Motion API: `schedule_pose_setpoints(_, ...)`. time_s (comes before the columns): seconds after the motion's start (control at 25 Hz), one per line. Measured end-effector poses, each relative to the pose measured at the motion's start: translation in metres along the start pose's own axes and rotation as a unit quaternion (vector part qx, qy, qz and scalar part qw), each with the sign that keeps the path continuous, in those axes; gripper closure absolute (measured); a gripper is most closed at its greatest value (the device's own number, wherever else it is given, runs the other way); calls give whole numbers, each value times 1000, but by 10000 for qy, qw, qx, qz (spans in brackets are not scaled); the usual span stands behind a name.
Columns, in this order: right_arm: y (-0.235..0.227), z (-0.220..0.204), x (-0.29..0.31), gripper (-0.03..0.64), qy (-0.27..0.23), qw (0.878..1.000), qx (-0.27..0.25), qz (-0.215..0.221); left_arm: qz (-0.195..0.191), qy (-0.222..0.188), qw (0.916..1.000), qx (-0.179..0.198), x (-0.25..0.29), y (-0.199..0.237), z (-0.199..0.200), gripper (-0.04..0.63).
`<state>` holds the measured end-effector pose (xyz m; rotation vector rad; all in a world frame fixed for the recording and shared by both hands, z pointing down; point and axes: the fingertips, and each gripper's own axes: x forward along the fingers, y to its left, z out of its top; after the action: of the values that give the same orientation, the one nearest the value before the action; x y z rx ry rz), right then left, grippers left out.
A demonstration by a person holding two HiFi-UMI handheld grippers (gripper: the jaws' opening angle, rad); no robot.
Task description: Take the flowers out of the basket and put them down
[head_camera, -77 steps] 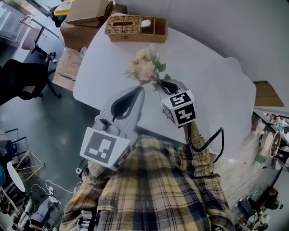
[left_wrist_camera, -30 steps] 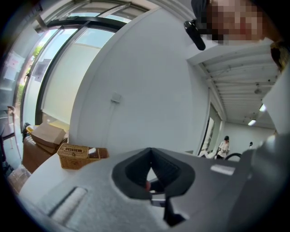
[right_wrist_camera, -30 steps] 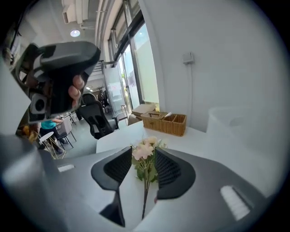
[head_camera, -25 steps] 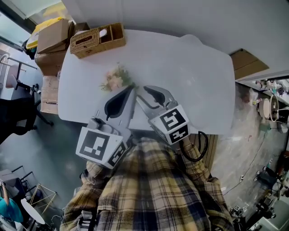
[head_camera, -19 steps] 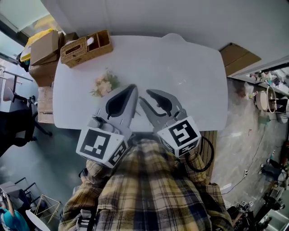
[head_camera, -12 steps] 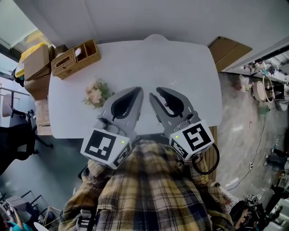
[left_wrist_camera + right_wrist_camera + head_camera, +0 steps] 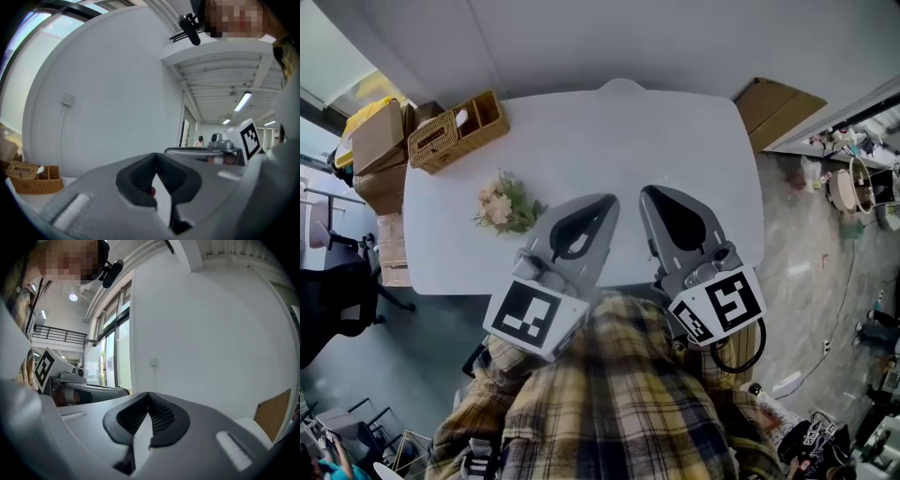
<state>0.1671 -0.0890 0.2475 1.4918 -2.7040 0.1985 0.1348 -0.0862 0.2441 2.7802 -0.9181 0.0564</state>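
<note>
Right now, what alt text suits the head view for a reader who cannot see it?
A bouquet of flowers lies on a white table, apart from the wicker basket at its far left corner. Nearer the camera, the left hand-held gripper and right hand-held gripper hover shut and empty, the right's jaws just closed.

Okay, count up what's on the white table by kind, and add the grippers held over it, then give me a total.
wicker basket: 1
flower bunch: 1
grippers: 2 (left gripper, right gripper)
Total: 4
</note>
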Motion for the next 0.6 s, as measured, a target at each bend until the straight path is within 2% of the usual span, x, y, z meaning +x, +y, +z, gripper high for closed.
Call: schedule_pose_setpoints(0.6,-1,-8,9,614,154,9994,47,294,114,21,9999,1,6,8,-1,594)
